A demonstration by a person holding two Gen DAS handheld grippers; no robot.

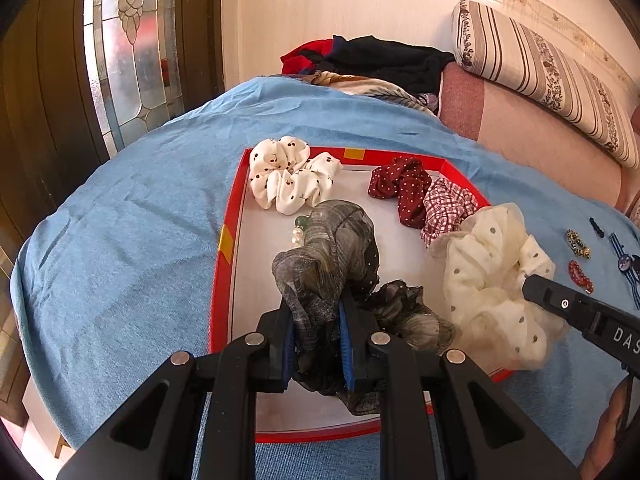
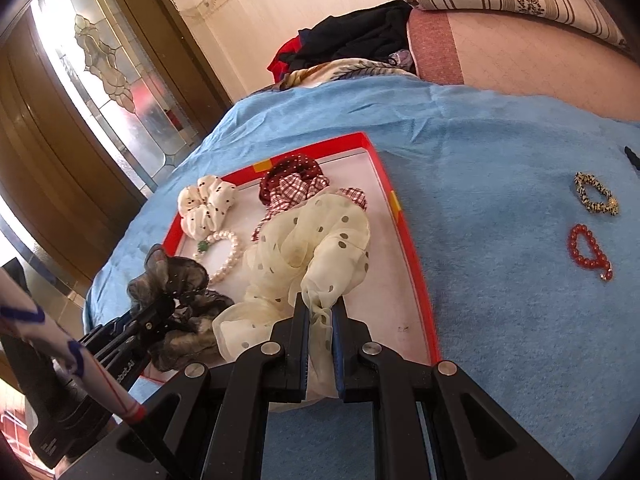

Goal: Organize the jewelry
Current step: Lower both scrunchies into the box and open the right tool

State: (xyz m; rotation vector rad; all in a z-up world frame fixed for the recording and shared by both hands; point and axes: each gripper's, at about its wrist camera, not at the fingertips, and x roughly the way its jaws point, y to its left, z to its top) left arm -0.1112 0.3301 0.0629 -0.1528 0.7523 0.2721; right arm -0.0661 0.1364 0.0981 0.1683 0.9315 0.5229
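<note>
A red-rimmed tray (image 1: 224, 240) (image 2: 416, 264) with a white floor lies on the blue cover. My left gripper (image 1: 318, 312) is shut on a grey sheer scrunchie (image 1: 328, 248) (image 2: 176, 280) over the tray's near half. My right gripper (image 2: 320, 308) (image 1: 532, 284) is shut on a cream dotted scrunchie (image 2: 312, 240) (image 1: 492, 280) at the tray's right side. In the tray also lie a white cherry-print scrunchie (image 1: 288, 176) (image 2: 206, 204), a dark red dotted one (image 1: 400, 184) (image 2: 296, 166), a red checked one (image 1: 448, 204) (image 2: 296, 194) and a pearl bracelet (image 2: 228, 256), mostly hidden in the left wrist view.
Right of the tray on the blue cover (image 2: 500, 152) (image 1: 120, 220) lie a leopard-pattern bracelet (image 2: 596, 194) (image 1: 578, 244), a red bead bracelet (image 2: 588, 252) (image 1: 580, 276) and a blue watch (image 1: 624, 260). Folded clothes (image 1: 380, 60) and a striped bolster (image 1: 540, 64) sit behind. A sleeve (image 2: 60, 344) shows at left.
</note>
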